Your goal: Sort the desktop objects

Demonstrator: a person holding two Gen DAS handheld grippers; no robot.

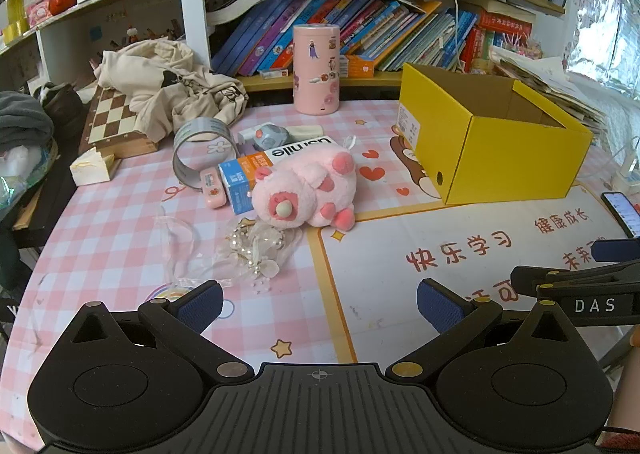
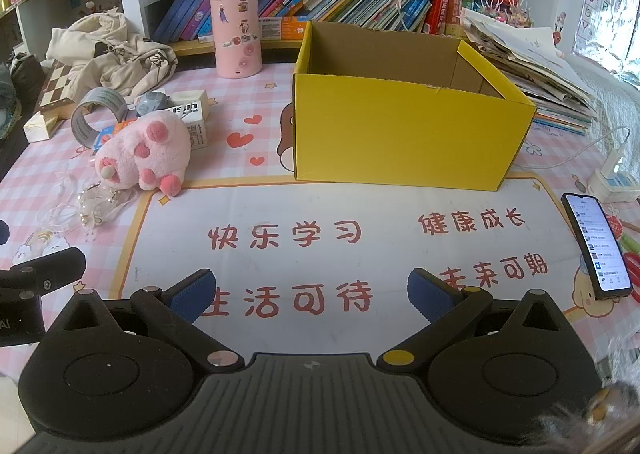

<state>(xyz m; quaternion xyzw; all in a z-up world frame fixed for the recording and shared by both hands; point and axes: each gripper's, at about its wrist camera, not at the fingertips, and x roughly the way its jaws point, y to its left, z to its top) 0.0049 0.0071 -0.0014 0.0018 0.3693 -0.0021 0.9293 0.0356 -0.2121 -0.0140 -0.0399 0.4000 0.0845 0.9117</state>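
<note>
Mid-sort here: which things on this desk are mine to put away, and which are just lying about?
For the job: yellow box, looks empty; pink plush pig; tape roll; blue and orange carton; bead trinket in clear wrap; small pink case.

Likely lying about: phone, pink sticker canister, cream garment, chessboard, shelved books.

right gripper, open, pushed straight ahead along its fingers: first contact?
Likely the yellow box, its near wall. The right gripper sits over bare desk mat, with nothing between it and the box. Depth is uncertain; angled down, it would meet the mat first.
</note>
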